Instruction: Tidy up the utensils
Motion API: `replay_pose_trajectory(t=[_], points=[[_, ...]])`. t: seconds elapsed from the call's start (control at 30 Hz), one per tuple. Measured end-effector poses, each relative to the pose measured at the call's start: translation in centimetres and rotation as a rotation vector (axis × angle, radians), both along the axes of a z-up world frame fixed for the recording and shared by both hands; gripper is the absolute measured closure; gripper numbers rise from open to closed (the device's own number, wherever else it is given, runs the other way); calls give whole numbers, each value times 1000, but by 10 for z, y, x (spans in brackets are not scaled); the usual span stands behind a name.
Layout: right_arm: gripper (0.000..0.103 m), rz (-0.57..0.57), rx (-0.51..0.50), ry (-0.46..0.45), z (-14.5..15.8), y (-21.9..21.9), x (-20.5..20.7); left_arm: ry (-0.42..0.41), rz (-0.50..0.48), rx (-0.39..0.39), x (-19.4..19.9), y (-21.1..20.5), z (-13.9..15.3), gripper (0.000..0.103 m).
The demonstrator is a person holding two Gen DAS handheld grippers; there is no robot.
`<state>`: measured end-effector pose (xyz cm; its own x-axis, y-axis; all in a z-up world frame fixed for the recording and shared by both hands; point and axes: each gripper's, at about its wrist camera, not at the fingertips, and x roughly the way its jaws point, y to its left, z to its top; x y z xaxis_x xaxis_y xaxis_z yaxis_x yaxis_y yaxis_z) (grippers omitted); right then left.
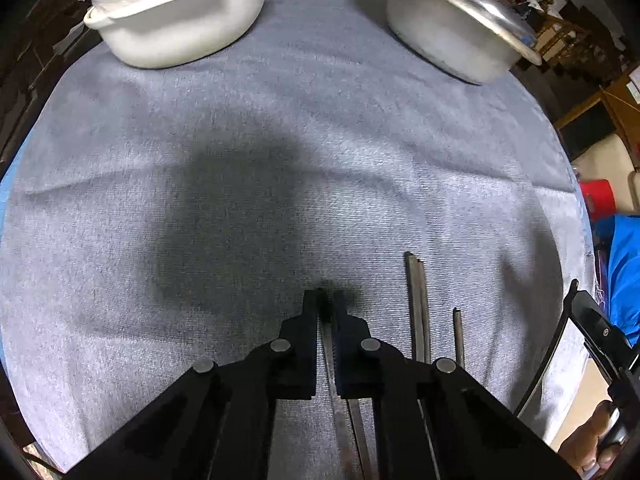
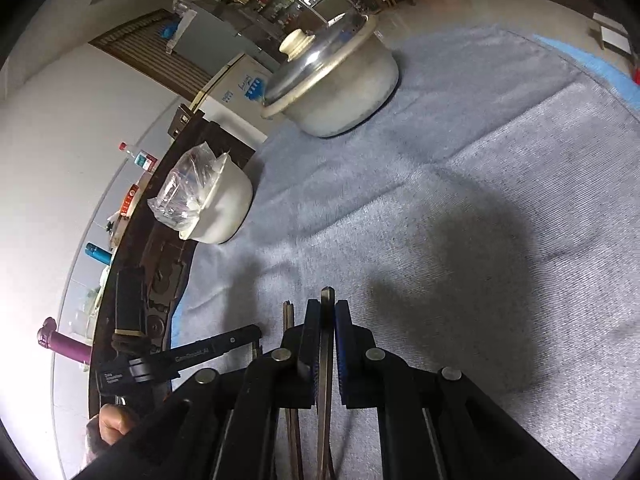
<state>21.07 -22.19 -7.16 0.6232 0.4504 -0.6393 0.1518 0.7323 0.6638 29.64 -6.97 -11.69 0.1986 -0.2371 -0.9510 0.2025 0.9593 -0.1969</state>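
Note:
My left gripper (image 1: 328, 304) is shut on a thin flat metal utensil handle (image 1: 332, 364) low over the grey cloth (image 1: 280, 120). Two more metal utensil handles (image 1: 417, 304) lie on the cloth just right of it, with a thinner one (image 1: 458, 336) beside them. My right gripper (image 2: 327, 308) is shut on a flat metal utensil handle (image 2: 326, 344) whose tip sticks out past the fingertips. Another metal handle (image 2: 289, 316) lies just left of it. The utensils' working ends are hidden under the grippers.
A white basin (image 1: 176, 28) with a clear plastic bag stands at the far left, also in the right wrist view (image 2: 224, 208). A lidded metal pot (image 1: 460, 28) stands at the far right, also in the right wrist view (image 2: 340, 84). A dark wooden edge (image 2: 160, 264) borders the cloth.

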Motion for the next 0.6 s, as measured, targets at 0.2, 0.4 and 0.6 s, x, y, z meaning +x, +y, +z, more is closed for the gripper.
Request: replay_pose_trajectory(t=[0.2, 0.4, 0.6], points=[[95, -7, -22, -55, 20, 3, -12, -100, -16, -42, -16, 9, 34, 98], [95, -20, -80, -163, 57, 13, -44, -255, -26, -62, -50, 24, 96, 98], [95, -37, -152, -289, 98, 30, -96, -426, -22, -101, -110, 34, 151, 98]])
